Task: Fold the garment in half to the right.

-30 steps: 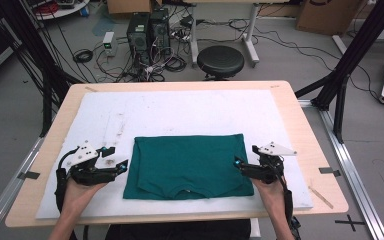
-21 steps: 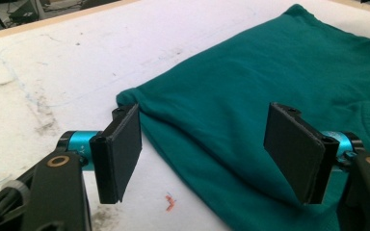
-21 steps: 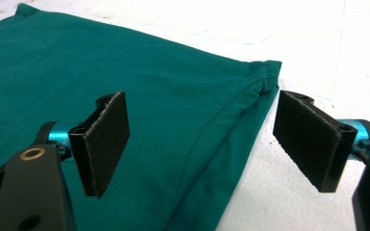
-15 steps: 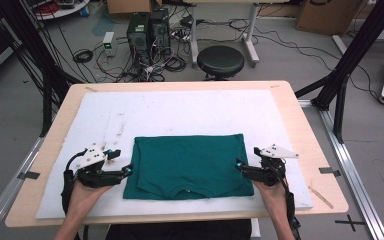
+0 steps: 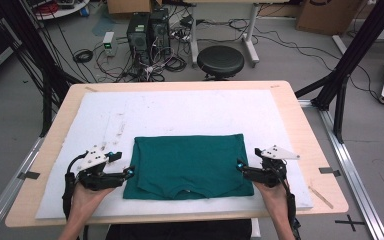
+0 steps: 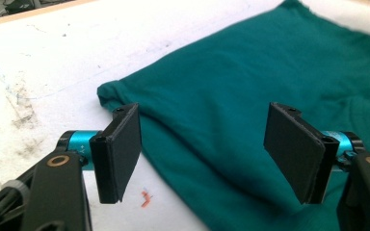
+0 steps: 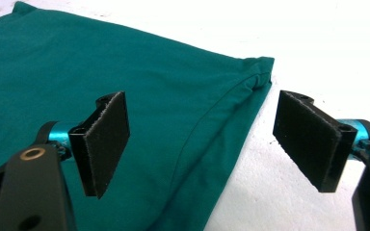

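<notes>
A dark green T-shirt (image 5: 187, 165) lies folded flat on the white mat (image 5: 190, 112), its collar toward the near edge. My left gripper (image 5: 128, 172) hovers at the shirt's left near edge, jaws wide apart. In the left gripper view (image 6: 207, 154) the cloth (image 6: 250, 91) passes under both pads, untouched. My right gripper (image 5: 240, 167) sits at the shirt's right edge, also open. In the right gripper view (image 7: 202, 147) the shirt's hem (image 7: 241, 96) runs between the two pads, which stand clear of it.
The mat covers a wooden table (image 5: 305, 135). Behind the table stand a black stool (image 5: 221, 61), computer towers (image 5: 147, 30) and tangled cables. Black frame legs (image 5: 347, 60) rise at the right. A small orange mark (image 6: 146, 197) is on the mat by the left pad.
The left gripper slid right toward the shirt's left edge and now reaches it. The right gripper has stayed put. The shirt has not moved.
</notes>
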The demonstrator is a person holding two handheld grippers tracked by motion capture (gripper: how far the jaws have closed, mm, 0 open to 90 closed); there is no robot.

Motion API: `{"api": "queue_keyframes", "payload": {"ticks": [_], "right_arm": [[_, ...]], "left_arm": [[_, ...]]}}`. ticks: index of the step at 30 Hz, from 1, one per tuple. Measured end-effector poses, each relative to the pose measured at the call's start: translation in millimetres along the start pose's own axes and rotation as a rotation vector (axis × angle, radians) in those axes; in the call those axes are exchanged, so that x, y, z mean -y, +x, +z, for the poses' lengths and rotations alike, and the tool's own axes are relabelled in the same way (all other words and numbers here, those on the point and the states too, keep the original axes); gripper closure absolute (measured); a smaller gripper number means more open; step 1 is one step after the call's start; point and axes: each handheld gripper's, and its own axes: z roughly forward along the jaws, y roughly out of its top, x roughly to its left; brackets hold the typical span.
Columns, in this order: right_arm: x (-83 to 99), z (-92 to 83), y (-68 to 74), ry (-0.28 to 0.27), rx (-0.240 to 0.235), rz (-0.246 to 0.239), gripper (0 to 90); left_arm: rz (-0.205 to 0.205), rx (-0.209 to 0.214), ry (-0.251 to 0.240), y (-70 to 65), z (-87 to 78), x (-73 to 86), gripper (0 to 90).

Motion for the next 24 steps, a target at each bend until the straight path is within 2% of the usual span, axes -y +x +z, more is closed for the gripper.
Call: {"api": "queue_keyframes", "payload": {"ticks": [2, 5, 9, 12, 18, 24], "right_arm": [[0.5, 0.9, 0.9, 0.004, 0.0, -0.003, 20.8], [0.7, 2.5, 2.8, 0.012, -0.004, -0.006, 20.8], [0.2, 3.7, 5.0, 0.014, -0.004, -0.019, 20.8], [0.1, 4.4, 5.5, 0.016, -0.005, -0.02, 20.8], [-0.1, 4.6, 6.4, 0.016, -0.007, -0.022, 20.8], [0.2, 3.8, 6.9, 0.015, -0.003, -0.028, 20.8]], "left_arm": [[-0.014, -0.013, 0.011, -2.9, 0.8, 0.7, 29.4], [-0.022, -0.07, 0.035, -8.8, 3.6, 5.3, 29.4], [-0.058, -0.095, 0.092, -15.0, 11.0, 13.1, 26.9], [-0.068, -0.088, 0.132, -21.2, 16.9, 16.7, 25.6], [-0.06, -0.117, 0.199, -30.7, 26.0, 23.8, 25.4], [-0.071, -0.092, 0.25, -29.7, 28.3, 27.9, 27.4]]}}
